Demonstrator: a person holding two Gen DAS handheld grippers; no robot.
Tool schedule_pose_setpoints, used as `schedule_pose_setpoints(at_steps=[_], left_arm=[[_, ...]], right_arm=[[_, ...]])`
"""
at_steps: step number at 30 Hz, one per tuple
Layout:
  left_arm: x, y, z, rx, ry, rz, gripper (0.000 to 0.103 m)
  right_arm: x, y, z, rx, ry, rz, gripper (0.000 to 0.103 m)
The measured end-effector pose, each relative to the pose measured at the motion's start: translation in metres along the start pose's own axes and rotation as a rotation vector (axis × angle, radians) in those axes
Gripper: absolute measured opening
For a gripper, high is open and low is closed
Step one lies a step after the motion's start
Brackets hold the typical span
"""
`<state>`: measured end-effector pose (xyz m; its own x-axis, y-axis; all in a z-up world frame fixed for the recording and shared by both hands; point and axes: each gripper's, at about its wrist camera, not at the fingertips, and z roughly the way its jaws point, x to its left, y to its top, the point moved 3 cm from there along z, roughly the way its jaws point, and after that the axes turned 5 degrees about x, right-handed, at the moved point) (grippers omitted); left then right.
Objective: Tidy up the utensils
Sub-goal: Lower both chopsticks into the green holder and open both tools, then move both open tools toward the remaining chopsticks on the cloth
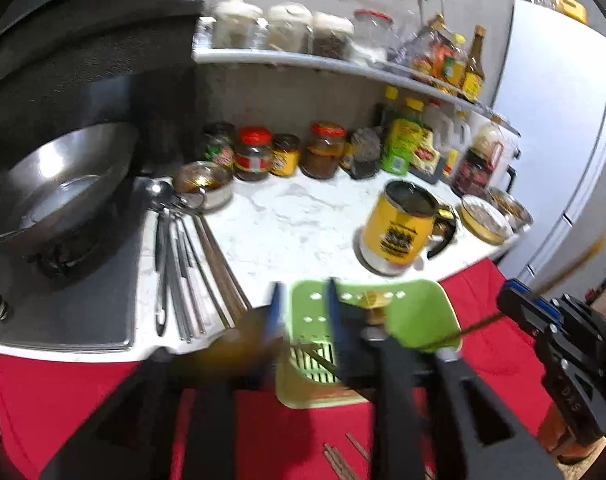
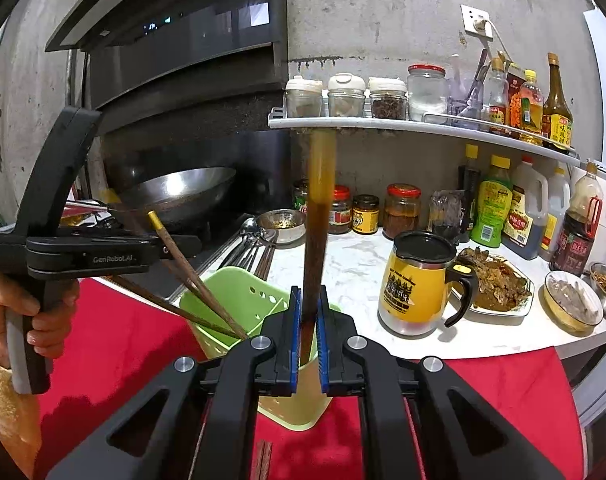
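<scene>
Left wrist view blurred, right gripper [image 2: 307, 320] clamping chopstick [image 2: 317, 220], holder [image 2: 239, 296] base hidden

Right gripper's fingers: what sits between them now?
In the right wrist view, a brown chopstick stands upright between the right gripper fingers, over the green utensil holder.

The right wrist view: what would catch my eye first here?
Probably the brown chopstick standing straight up between the blue pads of the right gripper, dead centre. Just behind it sits the green utensil holder with chopsticks leaning in it, and the left gripper reaches in from the left with another.
</scene>
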<state>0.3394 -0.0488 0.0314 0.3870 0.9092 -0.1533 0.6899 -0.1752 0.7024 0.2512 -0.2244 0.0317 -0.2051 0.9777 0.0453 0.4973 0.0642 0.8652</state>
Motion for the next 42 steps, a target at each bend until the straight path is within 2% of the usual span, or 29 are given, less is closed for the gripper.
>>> schedule_pose_setpoints(at_steps=[2,4,8,10,15,20,25,30,35,37,39,42], left_arm=[[0.001,0.002,-0.014,-0.041,-0.009,-0.017,0.043],[-0.001,0.003,-0.037,-0.1,0.002,-0.015,0.043],[-0.011,-0.001,-0.084,-0.188,0.034,-0.001,0.044],[-0.015,-0.008,-0.106,-0.219,0.074,0.003,0.044],[-0.024,-0.048,-0.15,-0.26,0.167,0.01,0.048],[-0.034,-0.125,-0.161,-0.205,0.233,0.001,0.049],[-0.043,-0.204,-0.137,-0.063,0.248,-0.004,0.052],[-0.044,-0.261,-0.113,0.046,0.208,-0.061,0.052],[-0.043,-0.281,-0.099,0.098,0.194,-0.081,0.052],[-0.046,-0.285,-0.092,0.114,0.185,-0.073,0.052],[-0.046,-0.284,-0.087,0.119,0.179,-0.072,0.052],[-0.047,-0.283,-0.085,0.113,0.175,-0.073,0.052]], right_arm=[[-0.002,0.003,-0.005,-0.011,0.001,0.007,0.02],[-0.003,0.006,-0.019,-0.044,0.007,0.019,0.034],[-0.004,0.012,-0.056,-0.105,0.002,0.023,0.036],[-0.004,0.012,-0.083,-0.138,-0.005,0.015,0.037],[0.0,-0.014,-0.129,-0.134,-0.025,-0.015,0.037],[0.002,-0.075,-0.147,-0.036,-0.028,-0.025,0.037],[0.009,-0.149,-0.146,0.106,-0.02,-0.011,0.037],[0.015,-0.199,-0.13,0.23,-0.008,0.001,0.037],[0.022,-0.227,-0.111,0.314,0.029,0.018,0.035],[0.027,-0.229,-0.102,0.336,0.051,0.021,0.019],[0.029,-0.226,-0.091,0.353,0.068,0.019,0.012],[0.033,-0.222,-0.08,0.362,0.082,0.008,0.01]])
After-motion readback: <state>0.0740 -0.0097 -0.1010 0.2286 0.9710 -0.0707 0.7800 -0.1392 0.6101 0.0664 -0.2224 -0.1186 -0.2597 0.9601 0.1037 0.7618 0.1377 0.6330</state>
